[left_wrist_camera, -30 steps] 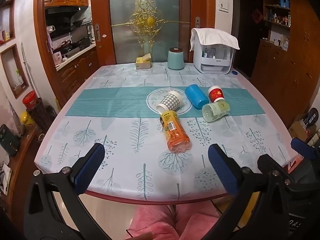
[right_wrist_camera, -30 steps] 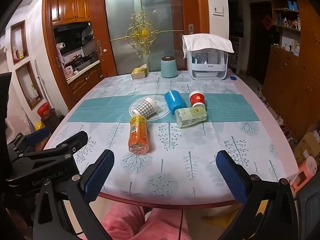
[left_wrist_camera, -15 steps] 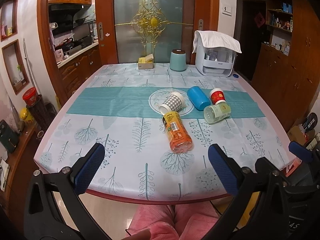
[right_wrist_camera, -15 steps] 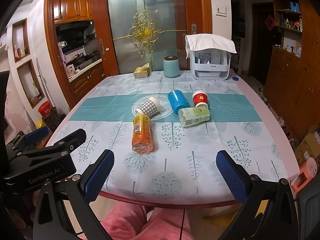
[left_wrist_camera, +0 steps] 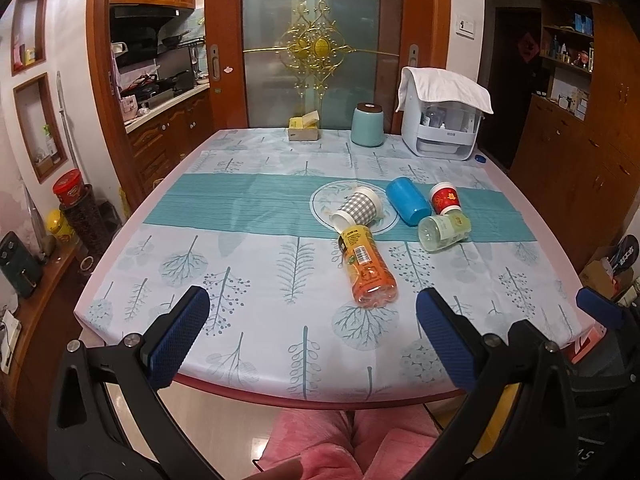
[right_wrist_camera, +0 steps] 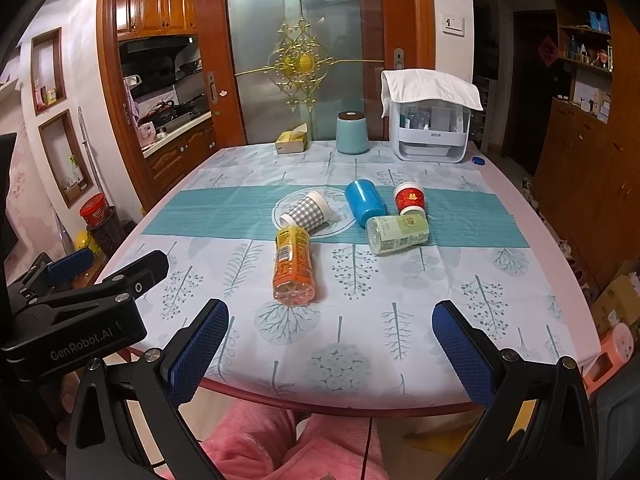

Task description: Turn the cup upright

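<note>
We read "GenRobot.AI" in pale letters on the black left gripper. Both it and our right gripper stand wide open, textured blue pads empty, near the table's front edge. The grey checked paper cup lies on its side on the round mat, touching the orange labelled plastic bottle.

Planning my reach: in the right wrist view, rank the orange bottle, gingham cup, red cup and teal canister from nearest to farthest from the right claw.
1. Orange bottle, lying just ahead, left of centre.
2. Gingham cup, on its side beyond the bottle's cap.
3. Red cup, upside down, farther right.
4. Teal canister, at the table's far edge.
</note>
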